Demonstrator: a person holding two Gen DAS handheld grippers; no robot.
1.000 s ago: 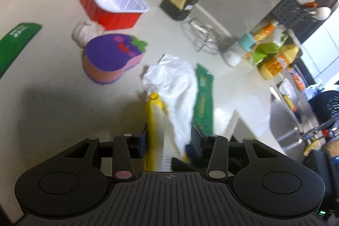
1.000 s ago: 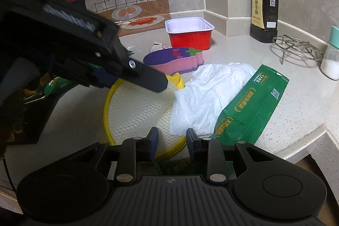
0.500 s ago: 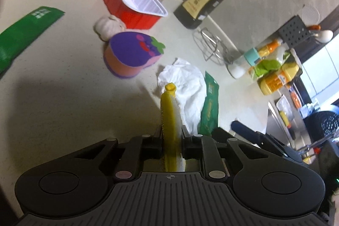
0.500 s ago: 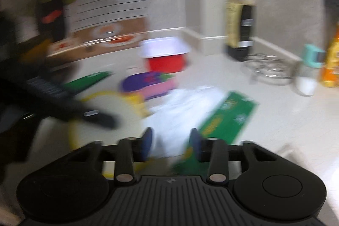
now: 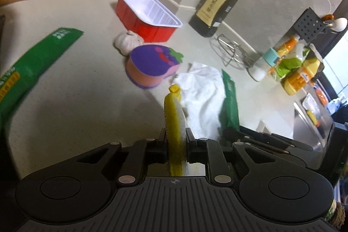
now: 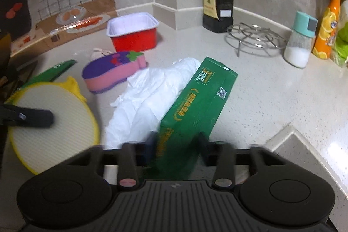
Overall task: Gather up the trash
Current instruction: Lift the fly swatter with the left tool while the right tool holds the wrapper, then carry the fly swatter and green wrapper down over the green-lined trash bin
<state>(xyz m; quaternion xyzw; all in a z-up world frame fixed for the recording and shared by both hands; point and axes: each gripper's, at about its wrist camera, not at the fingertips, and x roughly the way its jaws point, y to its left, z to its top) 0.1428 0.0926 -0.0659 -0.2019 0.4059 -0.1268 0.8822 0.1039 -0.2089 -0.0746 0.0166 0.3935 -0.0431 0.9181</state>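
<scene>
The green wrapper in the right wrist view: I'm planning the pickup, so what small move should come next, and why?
Probably lift the right gripper a little. Its fingers are closing around the near end of the green wrapper, whose far end still lies over the white crumpled bag. A short lift would show whether the wrapper comes away alone.

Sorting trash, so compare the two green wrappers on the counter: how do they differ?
The near green wrapper sits between the closing right gripper jaws, tilted over the white crumpled paper; the far green wrapper lies flat on the counter, untouched. Both are long, green and yellow-printed.
</scene>
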